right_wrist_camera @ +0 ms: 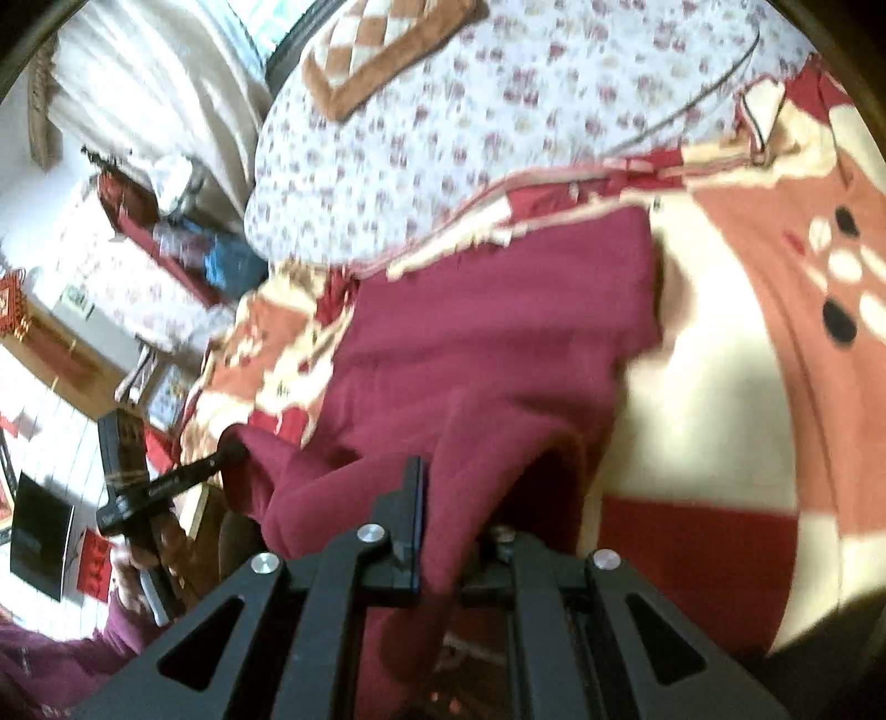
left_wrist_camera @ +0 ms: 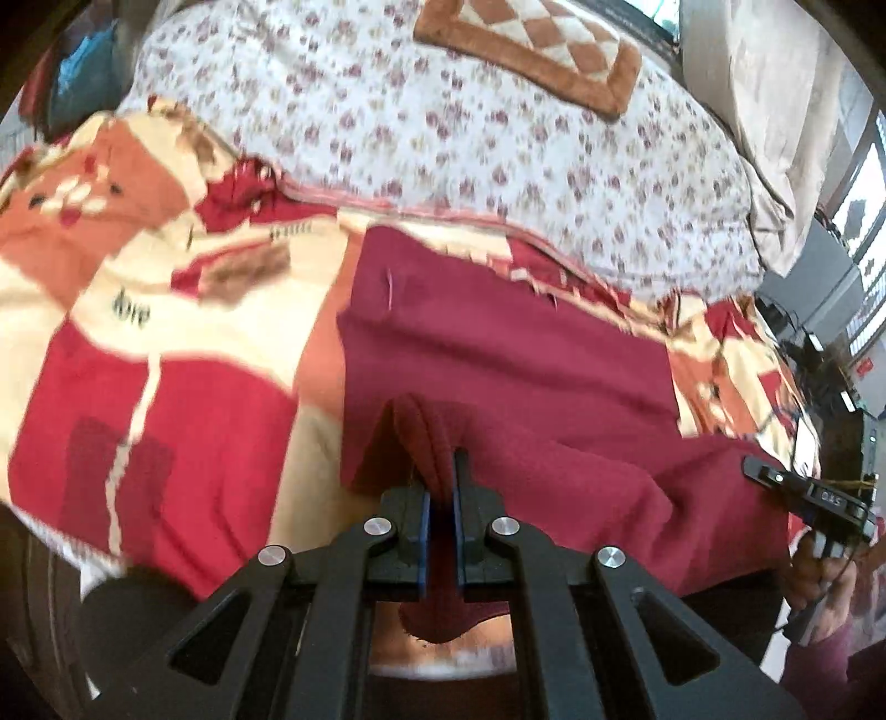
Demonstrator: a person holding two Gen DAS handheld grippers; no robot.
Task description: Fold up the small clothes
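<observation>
Across both views: bed, spread with a patchwork blanket (left_wrist_camera: 166, 332) in red, orange and cream blocks. Floral quilt (left_wrist_camera: 470, 127) heaped from 10 to 2 o'clock in the left wrist view, its lower edge overlapping the blanket. Brown-and-cream checked cushion (left_wrist_camera: 531, 44) lying on the quilt at 12 o'clock, cut by the frame. Same quilt (right_wrist_camera: 470, 111) and cushion (right_wrist_camera: 376, 50) from 11 to 1 o'clock in the right wrist view, blanket (right_wrist_camera: 775, 332) filling 2 to 5 o'clock.

Maroon garment (left_wrist_camera: 498, 354) spread on the blanket at centre, far edge near the quilt's hem, near edge lifted off the bed. Same garment (right_wrist_camera: 487, 343) at centre of the right wrist view, bunched and rising toward 6 o'clock.

Left gripper (left_wrist_camera: 442, 482) at 6 o'clock, closed tight on a raised fold of the garment's near edge, cloth pinched between the blue pads and hanging down behind them. Right gripper (right_wrist_camera: 448, 498) at 6 o'clock in its own view, clamped on another fold; cloth draped over the right finger, hiding it, left finger bare.

Right gripper (left_wrist_camera: 803, 487) also at 4 o'clock in the left wrist view, tip against the garment's right edge. Left gripper (right_wrist_camera: 183, 476) at 8 o'clock in the right wrist view, tip buried in the garment's corner.

Both views motion-blurred.
</observation>
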